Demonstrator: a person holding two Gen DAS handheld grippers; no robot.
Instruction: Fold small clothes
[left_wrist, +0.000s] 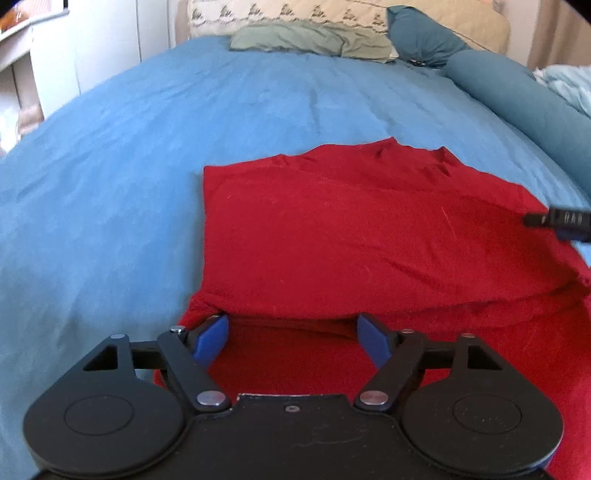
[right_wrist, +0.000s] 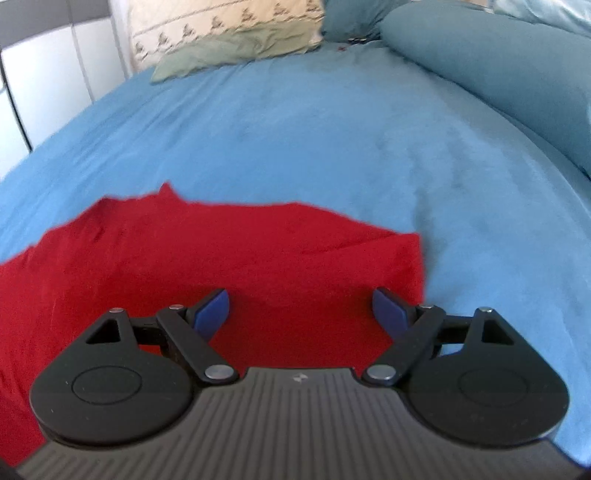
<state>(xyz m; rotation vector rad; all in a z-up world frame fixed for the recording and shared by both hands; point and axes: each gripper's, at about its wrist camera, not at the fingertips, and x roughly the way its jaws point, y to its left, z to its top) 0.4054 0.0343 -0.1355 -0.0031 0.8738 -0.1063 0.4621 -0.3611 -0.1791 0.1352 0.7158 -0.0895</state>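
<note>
A red garment (left_wrist: 332, 229) lies partly folded on the blue bed cover; a folded layer ends in an edge just ahead of my left gripper. It also shows in the right wrist view (right_wrist: 221, 258). My left gripper (left_wrist: 291, 338) is open, low over the garment's near left part, its left blue pad (left_wrist: 212, 339) touching a bunched fold. My right gripper (right_wrist: 301, 314) is open above the garment's right part, near its right edge. The right gripper's tip (left_wrist: 557, 221) shows at the right edge of the left wrist view.
The blue bed cover (left_wrist: 184, 129) stretches ahead and to the left. Pillows (left_wrist: 303, 40) lie at the head of the bed. A teal bolster (right_wrist: 498, 66) runs along the right side. White furniture (left_wrist: 55, 55) stands at far left.
</note>
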